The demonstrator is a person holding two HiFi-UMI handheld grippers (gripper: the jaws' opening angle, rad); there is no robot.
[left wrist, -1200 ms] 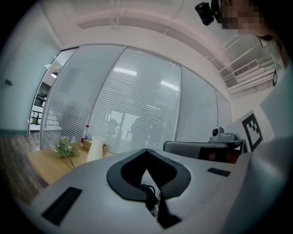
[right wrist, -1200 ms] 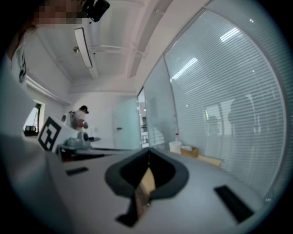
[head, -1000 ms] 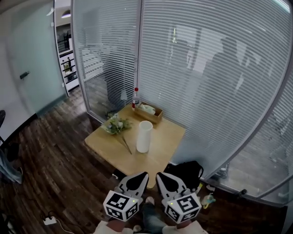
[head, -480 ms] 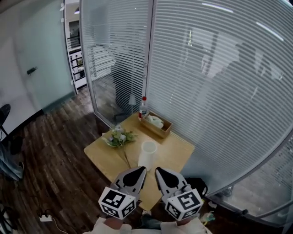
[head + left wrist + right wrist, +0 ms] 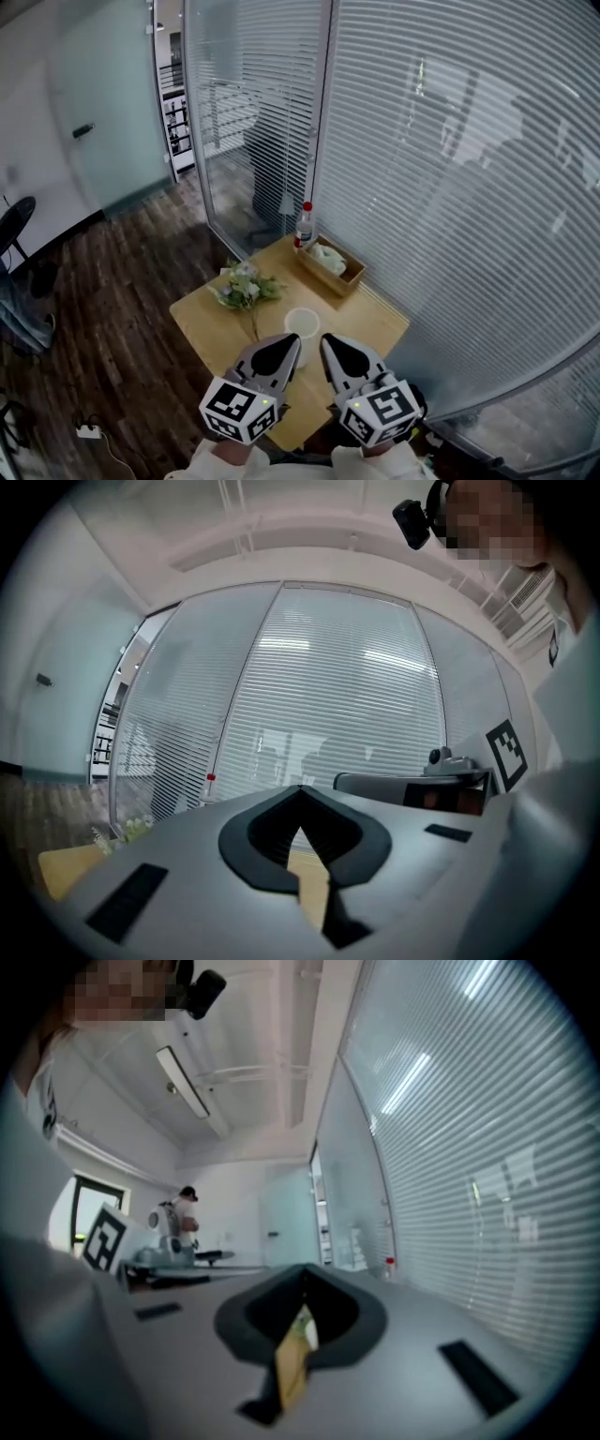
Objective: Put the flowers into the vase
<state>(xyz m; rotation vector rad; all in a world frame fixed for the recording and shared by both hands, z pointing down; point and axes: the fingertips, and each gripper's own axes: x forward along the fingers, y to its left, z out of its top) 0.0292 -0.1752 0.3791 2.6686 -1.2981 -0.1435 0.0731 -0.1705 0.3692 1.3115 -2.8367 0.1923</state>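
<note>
In the head view a bunch of pale green and white flowers [image 5: 246, 289] lies on the left of a small wooden table [image 5: 202, 323]. A white vase [image 5: 304, 323] stands upright just right of the stems, its open mouth showing. My left gripper [image 5: 288, 341] is shut and empty, its tip over the vase's near side. My right gripper [image 5: 329, 341] is shut and empty too, right of the vase. In the left gripper view the left gripper's [image 5: 300, 790] jaws meet, and the flowers [image 5: 127, 830] show far left. In the right gripper view the right gripper's [image 5: 302, 1270] jaws also meet.
A wooden box [image 5: 331, 265] with white and green things in it stands at the table's far corner, a red-capped bottle [image 5: 305, 225] beside it. Glass walls with blinds [image 5: 450, 216] run close behind and right of the table. Dark wood floor [image 5: 112, 300] lies to the left.
Both grippers have come forward side by side, from short of the table to over its near edge. The vase is now seen from above, partly behind the left gripper.
</note>
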